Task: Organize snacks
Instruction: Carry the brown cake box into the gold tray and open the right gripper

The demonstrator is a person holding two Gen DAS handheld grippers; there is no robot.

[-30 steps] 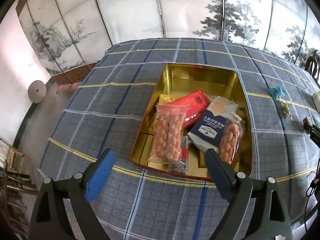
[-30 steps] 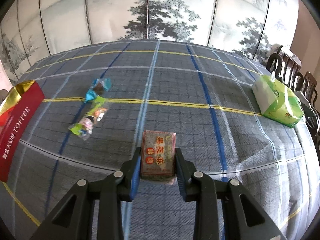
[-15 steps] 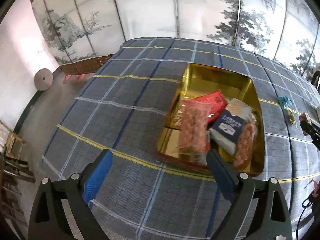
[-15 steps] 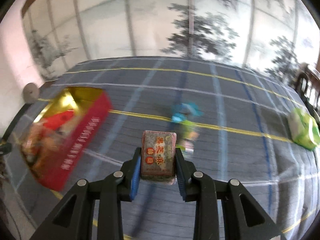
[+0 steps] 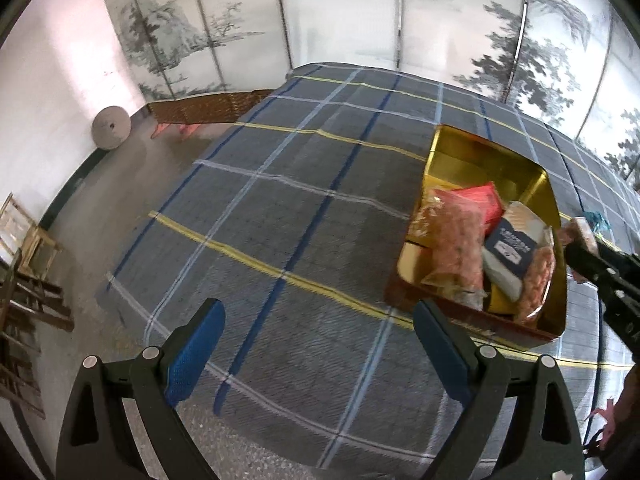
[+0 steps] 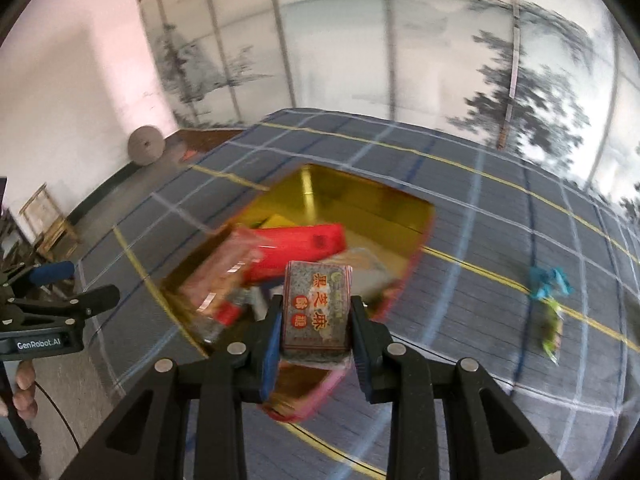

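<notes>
Right hand-held gripper (image 6: 315, 330) clamps a sesame snack block (image 6: 316, 308) above the gold tin (image 6: 308, 184), which already holds several packets. Left hand-held gripper (image 5: 316, 344) hangs wide open, empty. Wrapped candies (image 6: 550, 304) on the bench (image 5: 280, 216) remain to collect.

Grey-speckled snack packet (image 6: 316, 312) is held above the half-filled gold tin (image 6: 360, 204).

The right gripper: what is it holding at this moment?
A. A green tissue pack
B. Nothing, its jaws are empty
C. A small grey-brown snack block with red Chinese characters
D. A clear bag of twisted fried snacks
C: in the right wrist view the right gripper has its blue pads pressed on both sides of the small snack block, held above the gold tin.
</notes>
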